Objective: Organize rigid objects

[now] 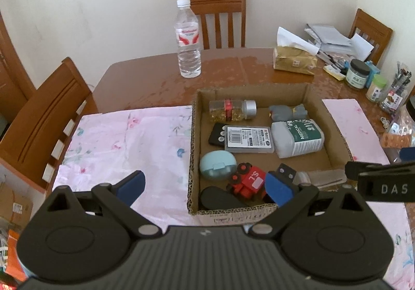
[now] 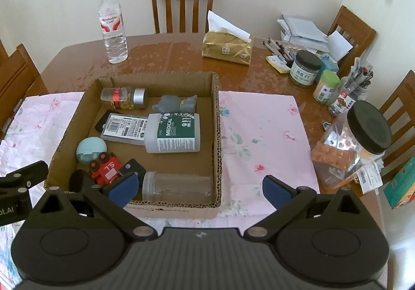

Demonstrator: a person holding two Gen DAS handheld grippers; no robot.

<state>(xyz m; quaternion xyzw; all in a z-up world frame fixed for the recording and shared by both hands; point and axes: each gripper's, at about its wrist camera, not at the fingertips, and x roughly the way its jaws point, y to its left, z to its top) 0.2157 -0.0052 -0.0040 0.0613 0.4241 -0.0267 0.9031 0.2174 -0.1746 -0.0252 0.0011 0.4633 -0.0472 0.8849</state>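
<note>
Since the box (image 2: 216,118) sits mid-worktop (image 2: 160,48) on a pink cloth (image 2: 259,129), every rigid item lies gathered inside it, the clear jar (image 2: 176,187) against its near wall. Left gripper (image 1: 205,187) and right gripper (image 2: 198,190) hover above with fingers released, grasping nothing.

A home dining room is shown: a glossy brown wooden worktop (image 2: 181,56) is ringed by slatted wooden chairs (image 2: 182,2), with a gold tissue pack (image 2: 228,48) set by cream walls
</note>
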